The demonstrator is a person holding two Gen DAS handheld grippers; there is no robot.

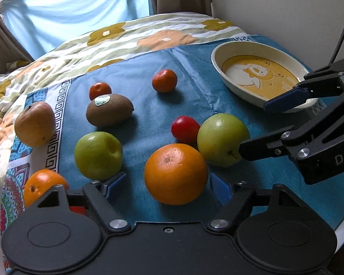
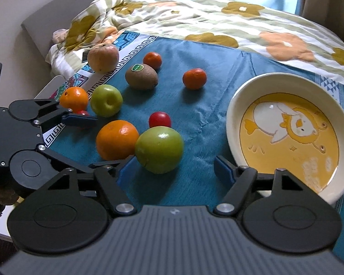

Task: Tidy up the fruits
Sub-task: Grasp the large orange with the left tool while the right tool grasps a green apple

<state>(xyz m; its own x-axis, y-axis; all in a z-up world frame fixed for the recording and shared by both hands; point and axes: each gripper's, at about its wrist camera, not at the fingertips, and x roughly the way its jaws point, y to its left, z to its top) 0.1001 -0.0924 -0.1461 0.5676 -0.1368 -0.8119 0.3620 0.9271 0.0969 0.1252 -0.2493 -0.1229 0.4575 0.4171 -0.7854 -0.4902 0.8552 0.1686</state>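
Fruits lie loose on the blue towel (image 2: 206, 52) spread over my floral bedding (image 2: 217, 20): a large orange (image 1: 176, 173) sits between my left gripper's (image 1: 168, 186) spread fingers without contact, touching a green apple (image 2: 159, 152) that my right gripper (image 2: 174, 168), also spread and holding nothing, faces from just behind. Farther out rest a red cherry tomato (image 1: 184, 129), a second green apple (image 1: 98, 155), a kiwi (image 1: 109, 110), two mandarins (image 1: 164, 80), a pear (image 1: 35, 123) and a smaller orange (image 2: 73, 99). To my right, the duck-print bowl (image 2: 236, 105) stands apart from all fruit.
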